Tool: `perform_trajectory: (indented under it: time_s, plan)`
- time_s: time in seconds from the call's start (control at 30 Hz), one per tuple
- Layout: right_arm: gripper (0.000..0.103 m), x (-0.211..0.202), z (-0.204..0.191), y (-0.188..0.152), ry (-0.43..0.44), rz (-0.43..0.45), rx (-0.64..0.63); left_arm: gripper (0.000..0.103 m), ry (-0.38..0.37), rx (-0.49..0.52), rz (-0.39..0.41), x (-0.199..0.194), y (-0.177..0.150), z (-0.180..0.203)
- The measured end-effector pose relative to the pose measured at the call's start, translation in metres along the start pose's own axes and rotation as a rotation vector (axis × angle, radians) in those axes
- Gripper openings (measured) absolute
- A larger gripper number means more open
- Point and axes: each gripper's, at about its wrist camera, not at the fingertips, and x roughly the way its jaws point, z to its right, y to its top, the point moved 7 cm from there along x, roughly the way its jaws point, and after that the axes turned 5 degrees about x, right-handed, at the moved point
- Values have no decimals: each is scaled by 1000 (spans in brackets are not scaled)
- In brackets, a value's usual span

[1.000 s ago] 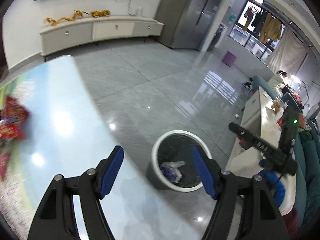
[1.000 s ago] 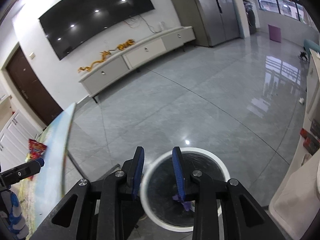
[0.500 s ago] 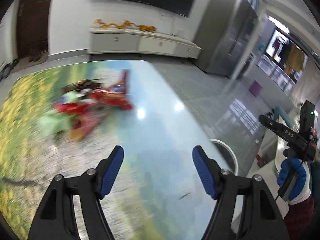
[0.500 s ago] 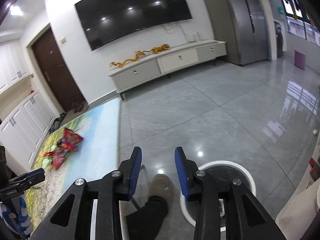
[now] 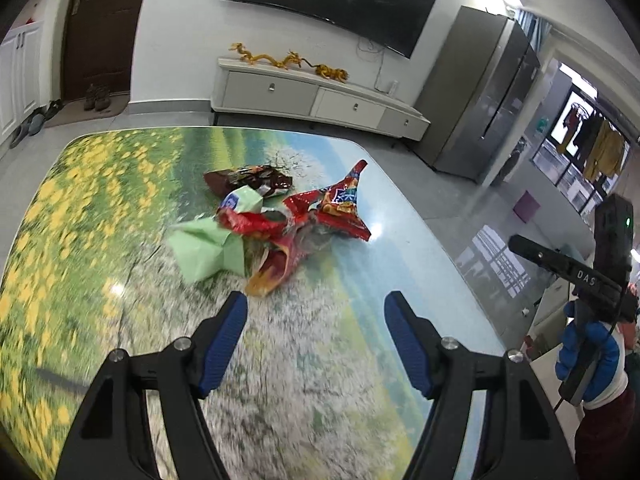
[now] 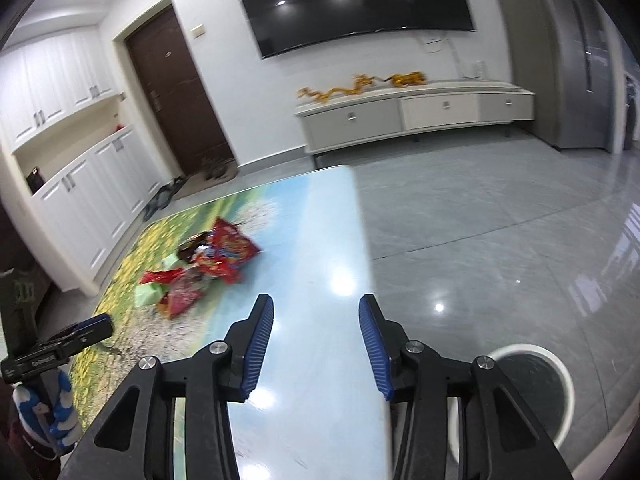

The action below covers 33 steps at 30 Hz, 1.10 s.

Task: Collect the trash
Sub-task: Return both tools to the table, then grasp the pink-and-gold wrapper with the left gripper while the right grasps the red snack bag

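A heap of crumpled wrappers (image 5: 280, 224), red, brown and light green, lies in the middle of the table (image 5: 100, 208) with a printed flower-meadow top. My left gripper (image 5: 316, 320) is open and empty, just short of the heap's near edge. My right gripper (image 6: 316, 332) is open and empty over the table's right edge, well short of the heap in its view (image 6: 204, 272). The white round bin (image 6: 560, 392) stands on the floor to its lower right. The right gripper also shows at the right of the left wrist view (image 5: 520, 246).
A white TV cabinet (image 5: 320, 100) with gold dragon figures stands against the far wall under a black TV (image 5: 328, 0). White cupboards (image 6: 80, 184) and a brown door (image 6: 176, 92) are at the left. Grey tiled floor (image 6: 500, 220) lies right of the table.
Both grippers swung left from the bin toward the table. The left one now faces the wrapper heap close up. The right jaws opened wider.
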Motion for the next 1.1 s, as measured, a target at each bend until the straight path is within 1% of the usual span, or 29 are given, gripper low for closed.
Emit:
perform_trajectory:
  time_s: [0.13,0.2,0.37,0.4,0.53,0.77,0.9,0.93,0.97,1.0,1.03,1.1]
  plan:
    - [49,30,-23,6,51,-31,-34,69,-5,24,-38,29,5,-7]
    - [50,43,-31,7,74,-44,-46,65,-3,41,-55,42,7,-9]
    - [50,74,-48,10,138,-85,-59,64,11,85,-89,67,10,-15]
    - [51,80,-52,11,152,-92,-60,62,12,89,-98,73,10,-17]
    - [57,100,-69,16,197,-110,-69,59,7,94,-119,84,9,-20]
    - [57,140,-93,27,244,-142,-55,51,-5,98,-130,93,7,-21]
    - [57,157,-97,29,228,-161,-42,44,-11,92,-126,93,6,-22]
    - [56,159,-97,29,224,-161,-42,39,-11,90,-124,93,6,-22]
    - [49,161,-97,29,216,-160,-43,36,-13,88,-124,94,6,-22]
    - [44,162,-97,30,206,-161,-44,29,-16,85,-125,94,5,-24]
    - [34,164,-97,30,201,-162,-43,26,-21,83,-126,94,4,-24]
    - [25,166,-95,29,199,-163,-37,26,-22,84,-125,93,3,-24]
